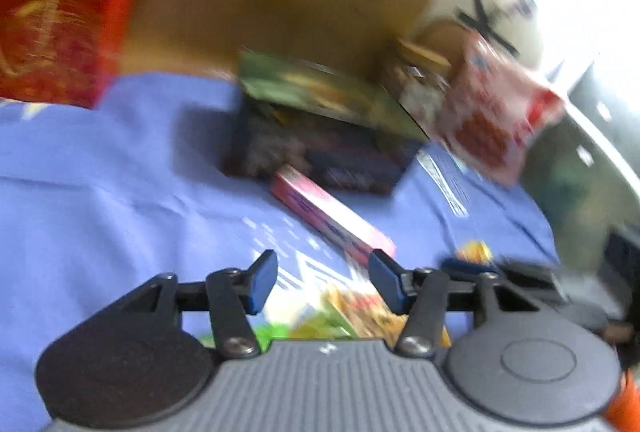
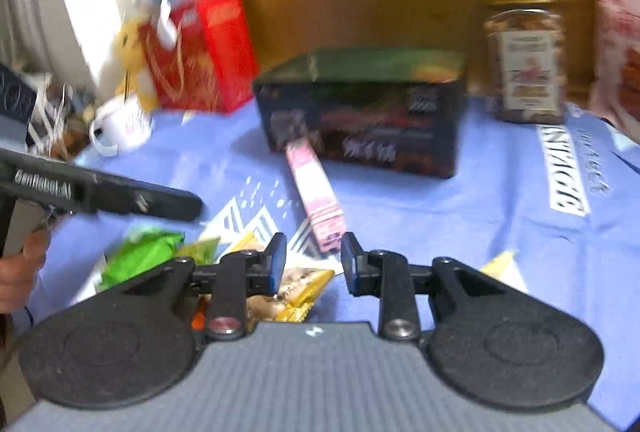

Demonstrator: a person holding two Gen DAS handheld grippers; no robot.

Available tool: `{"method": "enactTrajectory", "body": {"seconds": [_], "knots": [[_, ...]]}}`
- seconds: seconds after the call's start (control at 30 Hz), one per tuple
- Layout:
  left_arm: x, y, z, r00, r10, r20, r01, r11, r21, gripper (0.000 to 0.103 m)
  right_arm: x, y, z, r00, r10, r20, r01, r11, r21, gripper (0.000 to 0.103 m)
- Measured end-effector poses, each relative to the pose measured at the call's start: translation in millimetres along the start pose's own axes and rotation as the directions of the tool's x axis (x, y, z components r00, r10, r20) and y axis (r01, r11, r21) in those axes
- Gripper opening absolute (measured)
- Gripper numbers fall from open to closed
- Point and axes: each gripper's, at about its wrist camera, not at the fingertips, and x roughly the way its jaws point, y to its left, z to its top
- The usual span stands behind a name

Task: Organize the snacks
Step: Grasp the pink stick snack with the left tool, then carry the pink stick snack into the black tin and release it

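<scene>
The left claw [image 1: 323,282] stood wide and empty above a heap of small snack packets [image 1: 352,316] on the blue cloth [image 1: 100,171] covering the worktop. The right claw [image 2: 313,264] was parted more narrowly, also holding nothing, over gold packets [image 2: 296,292] with a green packet [image 2: 140,256] to their left. Just past both lay a long pink box [image 2: 316,191], its far end touching a dark open carton [image 2: 364,123]. Farther back stood a red box [image 2: 200,59], a gold-lidded jar [image 2: 524,59] and a pink bag [image 2: 616,31]. Both views were blurred.
</scene>
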Motion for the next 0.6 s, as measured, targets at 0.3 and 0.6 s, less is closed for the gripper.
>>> {"method": "enactTrajectory", "body": {"seconds": [0.3,0.6], "knots": [[49,0,36,1.0,0.005,-0.023,-0.005,1.0,-0.015,0.062,3,3,-3,0.998,-0.063,0.0,0.063,0.998,0.028,0.033],[94,-3,51,0.998,0.067,0.008,-0.067,0.998,0.005,0.074,55,6,10,0.993,-0.078,-0.087,0.073,0.995,-0.065,0.033]]}}
